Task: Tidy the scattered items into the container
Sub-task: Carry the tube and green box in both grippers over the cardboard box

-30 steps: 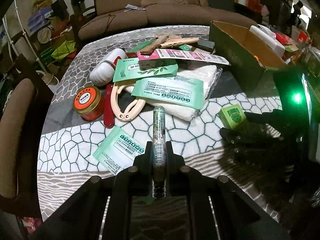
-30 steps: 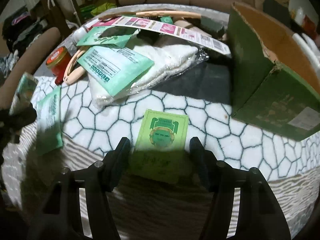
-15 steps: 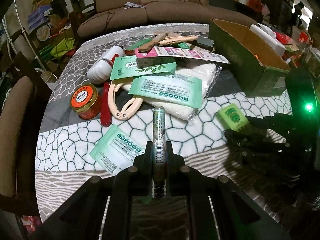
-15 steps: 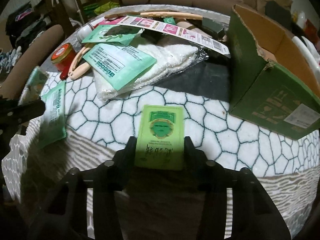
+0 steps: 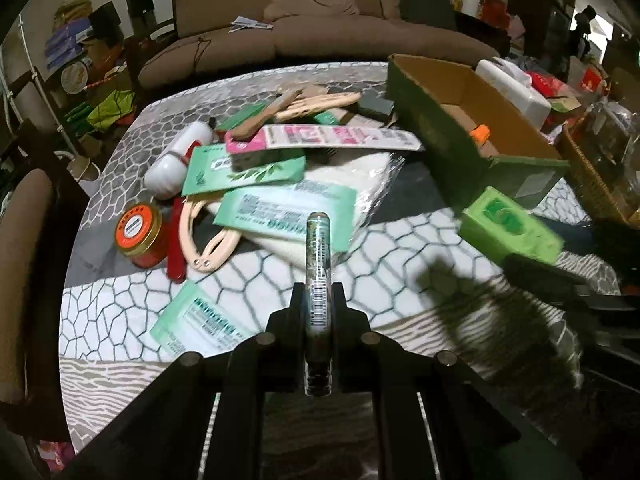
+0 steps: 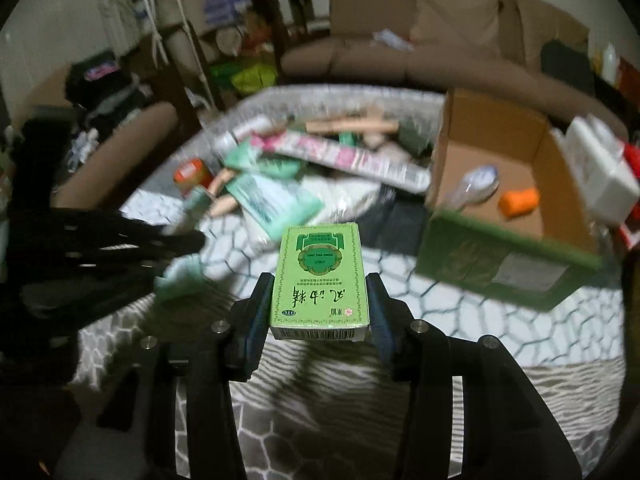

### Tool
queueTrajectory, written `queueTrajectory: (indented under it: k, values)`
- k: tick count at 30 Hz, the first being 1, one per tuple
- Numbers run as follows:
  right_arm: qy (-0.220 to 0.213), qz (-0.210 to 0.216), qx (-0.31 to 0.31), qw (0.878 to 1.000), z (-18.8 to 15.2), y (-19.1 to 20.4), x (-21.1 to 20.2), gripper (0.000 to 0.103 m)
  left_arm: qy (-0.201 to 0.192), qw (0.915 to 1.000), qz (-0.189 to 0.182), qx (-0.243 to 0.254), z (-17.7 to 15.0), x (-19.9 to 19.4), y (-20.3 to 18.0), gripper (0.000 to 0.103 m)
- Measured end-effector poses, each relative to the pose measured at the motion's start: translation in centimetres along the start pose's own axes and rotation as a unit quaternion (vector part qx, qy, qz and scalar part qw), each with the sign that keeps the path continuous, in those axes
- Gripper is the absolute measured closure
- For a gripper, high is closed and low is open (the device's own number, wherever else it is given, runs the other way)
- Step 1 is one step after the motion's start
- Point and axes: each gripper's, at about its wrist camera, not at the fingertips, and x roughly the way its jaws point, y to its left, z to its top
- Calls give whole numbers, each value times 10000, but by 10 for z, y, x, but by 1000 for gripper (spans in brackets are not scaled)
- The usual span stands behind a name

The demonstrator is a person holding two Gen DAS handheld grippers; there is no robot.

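Two tongs: you have both loaded and raised above the surface [image 5: 400, 264].
Left tongs [image 5: 318, 300]: closed tight on a slim tube [image 5: 317, 264], which sticks out forward at lower centre of your left view.
Right tongs [image 6: 318, 300]: clamped on both sides of a small green box [image 6: 320, 280], held flat at centre of your right view; in your left view that box [image 5: 510, 230] shows at right.
Cardboard box [image 6: 500, 184]: open, at upper right of your right view, with an orange piece [image 6: 519, 201] and a clear bottle [image 6: 476, 186] inside.
Pile: green packets [image 5: 288, 214], a red-lidded jar [image 5: 140, 232] and a white bottle [image 5: 180, 158] lie at centre left of your left view.
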Motion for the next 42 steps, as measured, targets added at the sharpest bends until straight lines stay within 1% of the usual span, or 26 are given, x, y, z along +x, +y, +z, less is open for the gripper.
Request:
queueTrajectory:
  k: [4, 7, 8, 10, 11, 13, 17, 21, 26, 28, 30, 32, 35, 38, 40, 42]
  values:
    - [-441, -15, -71, 9990, 2, -8, -46, 58, -93, 9999, -131, -12, 9, -7, -14, 92]
    - [-669, -166, -84, 9976, -2, -18, -74, 57, -188, 9995, -244, 12, 15, -15, -26, 92]
    - [-687, -171, -79, 9975, -5, -23, -78, 54, -219, 9994, -260, 34, 16, -18, -29, 92]
    - [-576, -114, -43, 9983, -15, -34, -77, 33, -280, 9993, -259, 57, 17, -24, -32, 92]
    - [-408, -72, -32, 9991, -19, -37, -70, 33, -293, 9993, -245, 36, 17, -27, -31, 92]
    - [101, 61, -87, 9999, -28, -40, -50, 34, -297, 9993, -216, 0, 19, -28, -28, 92]
    - [897, 138, -233, 9956, -40, -36, -15, 42, -253, 9995, -143, -97, 19, -25, -20, 92]
    - [1228, 229, -305, 9917, -45, -23, 8, 43, -259, 9996, -106, -81, 17, -26, -16, 92]
    - [1582, -19, -486, 9862, -57, -6, 44, 45, -166, 9998, -100, -68, 10, -22, -8, 92]
    - [1664, -164, -611, 9840, -60, 1, 52, 51, -147, 9998, -101, -46, 8, -22, -5, 92]
    - [1710, -264, -714, 9823, -62, 7, 59, 49, -143, 9998, -116, -35, 7, -22, -4, 92]
    - [1688, -345, -790, 9819, -62, 12, 62, 49, -146, 9998, -160, -16, 6, -23, -4, 92]
    - [1680, -391, -696, 9826, -59, 10, 63, 51, -144, 9997, -195, 52, 5, -23, -5, 92]
    - [1660, -502, -649, 9827, -56, 7, 64, 58, -124, 9997, -201, 66, 4, -23, -4, 92]
    - [1642, -536, -576, 9833, -53, 4, 64, 67, -127, 9997, -187, 61, 3, -24, -3, 92]
    - [1654, -436, -451, 9842, -51, -2, 63, 69, -141, 9997, -171, 53, 3, -25, -1, 92]
